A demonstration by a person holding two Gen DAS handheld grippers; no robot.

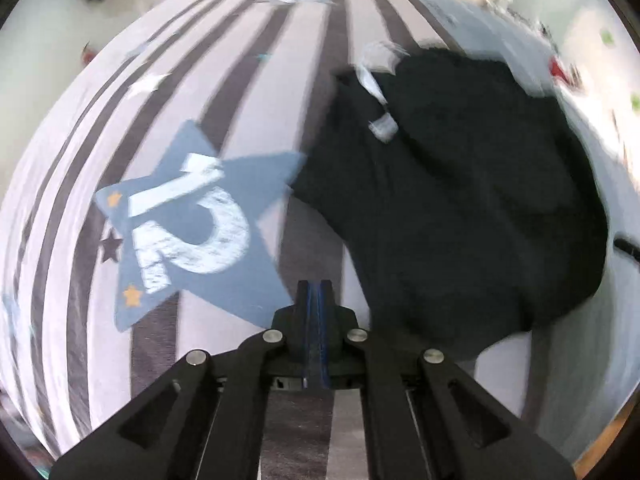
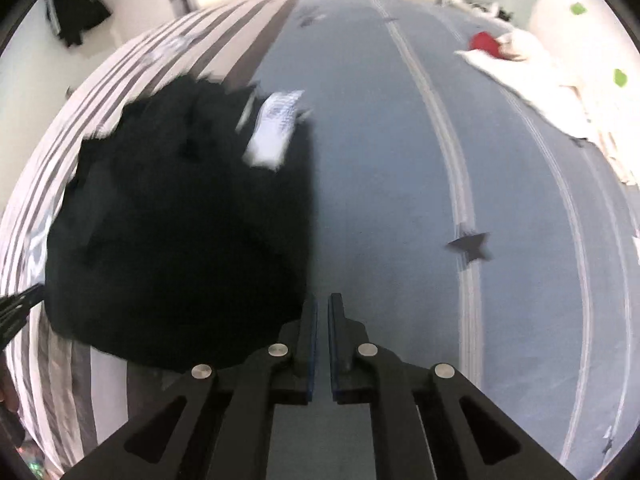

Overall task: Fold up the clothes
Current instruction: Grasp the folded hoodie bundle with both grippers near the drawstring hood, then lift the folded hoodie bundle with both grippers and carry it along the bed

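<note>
On the bed [image 1: 256, 92], a black garment [image 1: 460, 200] lies crumpled; left gripper [image 1: 319, 292] closed empty, right gripper [image 2: 322, 308] slightly apart.

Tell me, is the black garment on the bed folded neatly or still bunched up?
Bunched up, not neatly folded: the black garment lies as a rumpled heap with an uneven outline, and its white care label is exposed on top.

A striped bedspread [image 1: 256, 80] bears a blue star patch [image 1: 192, 224], white pillows [image 2: 536, 68] beyond
</note>
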